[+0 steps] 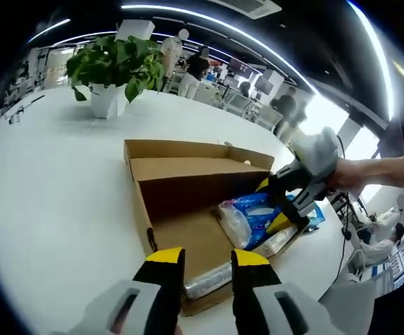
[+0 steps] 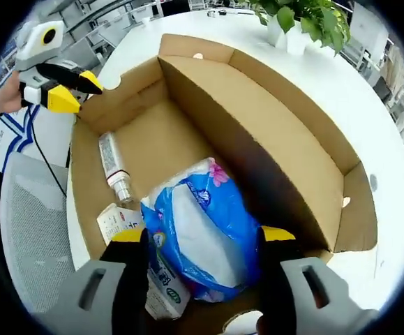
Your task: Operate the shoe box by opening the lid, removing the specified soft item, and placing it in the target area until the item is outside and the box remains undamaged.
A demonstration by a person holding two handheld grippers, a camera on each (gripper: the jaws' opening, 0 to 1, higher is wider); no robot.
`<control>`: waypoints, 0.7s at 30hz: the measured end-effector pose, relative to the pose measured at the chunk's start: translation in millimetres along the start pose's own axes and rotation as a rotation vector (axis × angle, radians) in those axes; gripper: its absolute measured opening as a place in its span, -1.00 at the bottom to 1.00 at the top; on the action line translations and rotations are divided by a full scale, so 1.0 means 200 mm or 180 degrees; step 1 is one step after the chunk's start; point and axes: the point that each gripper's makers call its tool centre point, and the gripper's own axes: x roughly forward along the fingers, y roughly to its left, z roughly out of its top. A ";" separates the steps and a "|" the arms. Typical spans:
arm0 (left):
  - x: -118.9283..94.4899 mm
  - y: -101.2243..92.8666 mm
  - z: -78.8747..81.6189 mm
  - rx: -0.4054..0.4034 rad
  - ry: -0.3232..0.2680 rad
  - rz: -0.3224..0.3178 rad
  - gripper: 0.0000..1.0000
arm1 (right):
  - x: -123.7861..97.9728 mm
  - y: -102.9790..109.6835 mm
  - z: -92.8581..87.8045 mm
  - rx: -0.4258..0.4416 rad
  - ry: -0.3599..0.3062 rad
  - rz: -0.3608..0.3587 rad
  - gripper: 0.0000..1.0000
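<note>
The left gripper [image 1: 208, 264] is held with jaws parted. The right gripper [image 2: 203, 241] is spread wide too, carried by a bare forearm [image 1: 383, 171].

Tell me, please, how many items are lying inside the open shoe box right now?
3 visible: a blue plastic pack between the right gripper's jaws, a small white carton beside it, and a tube by the box wall. More may hide under the pack.

Soft pack [image 2: 202, 230] inside shoe box [image 2: 285, 132]

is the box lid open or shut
Open: the lid stands up from the box, and the blue pack and bottle show inside.
</note>
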 end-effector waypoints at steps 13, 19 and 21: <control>-0.01 -0.03 -0.02 0.0119 0.0064 -0.0052 -0.35 | 0.09 0.04 0.02 -0.0392 0.0226 0.0027 0.16; -0.05 -0.03 -0.02 0.0124 0.0055 -0.0039 -0.34 | 0.13 0.05 0.01 -0.0412 0.0285 0.0055 0.17; -0.06 -0.03 -0.02 0.0128 0.0059 -0.0037 -0.34 | 0.13 0.05 0.01 -0.0374 0.0297 0.0072 0.19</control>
